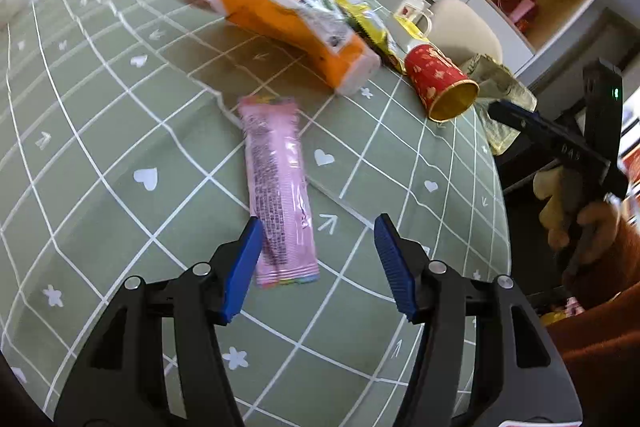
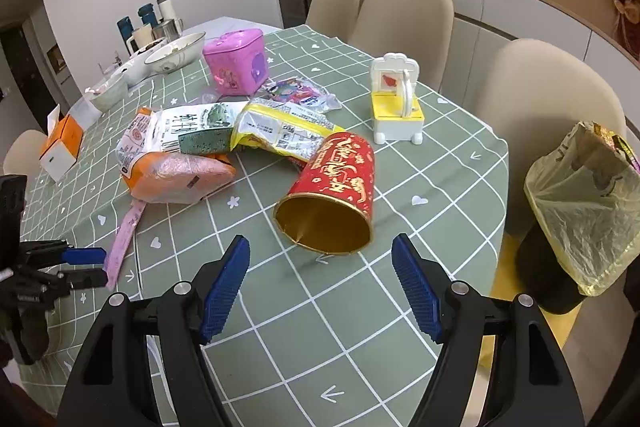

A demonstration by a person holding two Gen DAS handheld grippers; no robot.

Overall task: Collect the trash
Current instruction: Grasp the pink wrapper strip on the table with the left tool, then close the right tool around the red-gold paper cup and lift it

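Note:
A long pink wrapper [image 1: 278, 183] lies flat on the green checked tablecloth [image 1: 120, 107]. My left gripper [image 1: 316, 239] is open, its left finger touching the wrapper's near end. A red and gold paper cup [image 2: 334, 195] lies on its side, mouth towards my right gripper [image 2: 320, 267], which is open and just short of the cup. The cup also shows in the left wrist view [image 1: 440, 83]. An orange bag [image 1: 288, 23], a yellow wrapper [image 2: 280, 131] and a white-green pack [image 2: 192, 127] lie behind. A bin with a yellow bag [image 2: 580, 211] stands right of the table.
A pink box [image 2: 238, 61], a white and yellow toy holder [image 2: 396, 107], bowls [image 2: 176, 53], an orange tissue box [image 2: 62, 143] and bottles stand on the table. Beige chairs [image 2: 404, 23] line the far side. The table edge is close on the right.

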